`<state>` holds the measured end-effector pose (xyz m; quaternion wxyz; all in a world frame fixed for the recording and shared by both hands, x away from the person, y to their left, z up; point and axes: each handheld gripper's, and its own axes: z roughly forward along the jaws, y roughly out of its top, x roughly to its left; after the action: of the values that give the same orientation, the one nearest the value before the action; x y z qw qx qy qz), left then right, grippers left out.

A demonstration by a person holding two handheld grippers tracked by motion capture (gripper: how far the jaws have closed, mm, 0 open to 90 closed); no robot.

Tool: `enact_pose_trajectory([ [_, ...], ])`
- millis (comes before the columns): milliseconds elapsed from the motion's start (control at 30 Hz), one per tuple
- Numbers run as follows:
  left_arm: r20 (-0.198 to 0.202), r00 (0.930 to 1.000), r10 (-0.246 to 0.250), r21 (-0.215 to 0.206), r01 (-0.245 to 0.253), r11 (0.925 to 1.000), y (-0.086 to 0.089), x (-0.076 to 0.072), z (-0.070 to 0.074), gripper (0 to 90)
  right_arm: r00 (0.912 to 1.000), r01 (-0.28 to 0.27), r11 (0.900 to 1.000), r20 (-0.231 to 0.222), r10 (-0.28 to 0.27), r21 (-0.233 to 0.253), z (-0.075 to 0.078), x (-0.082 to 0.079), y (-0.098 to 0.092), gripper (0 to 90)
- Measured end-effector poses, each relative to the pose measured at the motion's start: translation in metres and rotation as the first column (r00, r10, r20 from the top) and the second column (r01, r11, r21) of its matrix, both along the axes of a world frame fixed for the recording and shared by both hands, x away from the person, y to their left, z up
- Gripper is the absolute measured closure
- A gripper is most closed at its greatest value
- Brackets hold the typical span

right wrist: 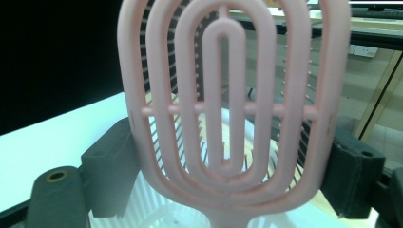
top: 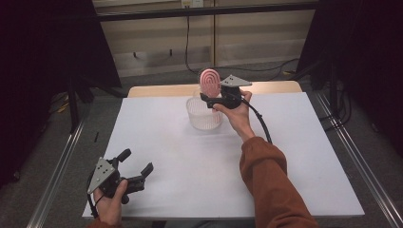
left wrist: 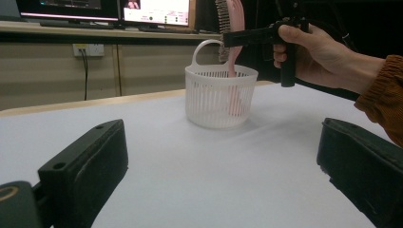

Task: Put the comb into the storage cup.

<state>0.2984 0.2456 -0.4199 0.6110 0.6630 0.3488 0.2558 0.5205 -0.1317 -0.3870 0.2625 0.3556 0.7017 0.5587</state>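
Observation:
A pink vented hairbrush stands upright over a white slatted basket at the far middle of the table. My right gripper is shut on the brush's head from both sides. In the left gripper view the hairbrush has its handle dipping inside the basket. In the right gripper view the hairbrush is close up, with the basket under it. My left gripper rests near the front left corner, open, with bare table between its jaws.
The white table top has a wooden strip along its far edge. Metal rails run along both sides on the floor, with dark curtains beyond. Monitors stand on a shelf behind the table.

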Motion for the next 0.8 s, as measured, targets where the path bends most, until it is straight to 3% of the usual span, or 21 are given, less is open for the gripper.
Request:
enact_pose_trajectory([
  [267, 0.001, 1.0, -0.004, 0.001, 0.004, 1.0, -0.001, 0.0, 0.0, 3.1, 0.9996, -0.027, 1.0, 0.007, 0.027, -0.014, 0.002, -0.008, 0.008, 16.2],
  [800, -0.001, 1.0, -0.006, 0.003, 0.006, 1.0, -0.001, 0.0, 0.0, 3.1, 0.9985, -0.051, 0.998, -0.019, 0.051, 0.021, -0.003, -0.006, 0.019, 13.4],
])
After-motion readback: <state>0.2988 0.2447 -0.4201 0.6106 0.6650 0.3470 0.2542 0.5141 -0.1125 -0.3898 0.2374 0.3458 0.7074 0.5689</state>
